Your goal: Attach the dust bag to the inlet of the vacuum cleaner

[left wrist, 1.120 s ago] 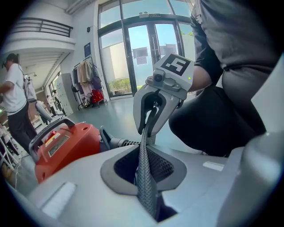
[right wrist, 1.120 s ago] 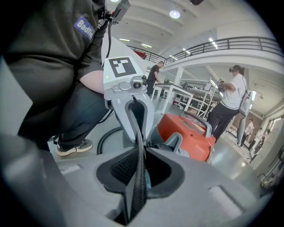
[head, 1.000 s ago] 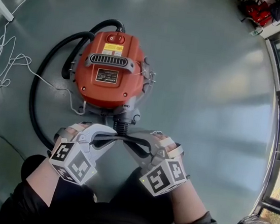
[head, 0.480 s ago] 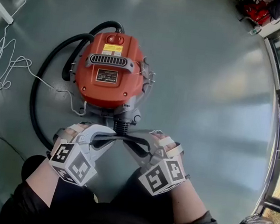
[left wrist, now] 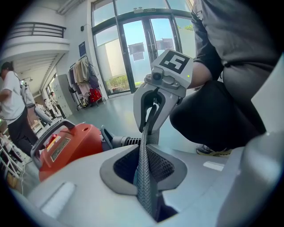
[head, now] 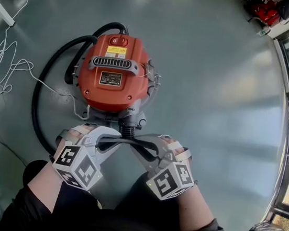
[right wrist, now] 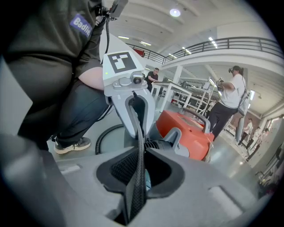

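The left gripper (head: pixel 108 140) and right gripper (head: pixel 149 149) each pinch, with narrow jaws, the dust bag (head: pixel 129 142), a dark mesh band stretched just before the inlet (head: pixel 127 130) of the vacuum cleaner (head: pixel 112 76) on the floor. The left jaws have just eased open slightly, so the mesh may slip. Its opening seems pulled flat and could miss the inlet.

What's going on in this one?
A person holds a dark mesh dust bag stretched between two handheld grippers, right in front of the ribbed inlet of an orange vacuum cleaner on the floor. The right gripper is clamped on the bag. The left gripper also grips it, its jaws having just eased open slightly. The bag doesn't look fitted yet.
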`<state>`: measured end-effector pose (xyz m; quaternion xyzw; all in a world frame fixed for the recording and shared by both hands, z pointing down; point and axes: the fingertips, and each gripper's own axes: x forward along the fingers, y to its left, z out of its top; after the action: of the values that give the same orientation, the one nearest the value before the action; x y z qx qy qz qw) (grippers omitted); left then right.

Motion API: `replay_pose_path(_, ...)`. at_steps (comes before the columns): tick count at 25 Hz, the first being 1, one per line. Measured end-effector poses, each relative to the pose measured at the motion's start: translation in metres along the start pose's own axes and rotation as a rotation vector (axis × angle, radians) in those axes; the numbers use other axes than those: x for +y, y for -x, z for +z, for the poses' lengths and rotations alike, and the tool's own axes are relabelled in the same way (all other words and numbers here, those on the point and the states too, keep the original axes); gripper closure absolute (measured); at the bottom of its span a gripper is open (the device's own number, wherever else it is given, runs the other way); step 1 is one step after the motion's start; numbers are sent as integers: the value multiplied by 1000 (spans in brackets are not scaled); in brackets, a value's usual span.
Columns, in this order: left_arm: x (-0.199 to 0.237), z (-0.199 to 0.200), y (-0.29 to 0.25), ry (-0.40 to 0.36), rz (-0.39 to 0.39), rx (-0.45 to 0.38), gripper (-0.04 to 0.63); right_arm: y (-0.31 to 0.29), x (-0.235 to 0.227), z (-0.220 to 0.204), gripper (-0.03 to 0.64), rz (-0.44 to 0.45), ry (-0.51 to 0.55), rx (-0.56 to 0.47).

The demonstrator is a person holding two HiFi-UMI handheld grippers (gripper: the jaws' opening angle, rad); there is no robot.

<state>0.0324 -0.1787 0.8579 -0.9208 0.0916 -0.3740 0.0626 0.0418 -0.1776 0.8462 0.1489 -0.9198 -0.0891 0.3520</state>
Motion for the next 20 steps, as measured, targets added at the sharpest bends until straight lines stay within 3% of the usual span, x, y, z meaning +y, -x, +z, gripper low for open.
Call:
replay_pose_path(10,3,-7,8,78,2,-46,532,-7,-1,8,571,72,54,5)
replay_pose_path(20,5,0,-1,41,-71,-14,531,0,-4,0,572,48,-12,-17)
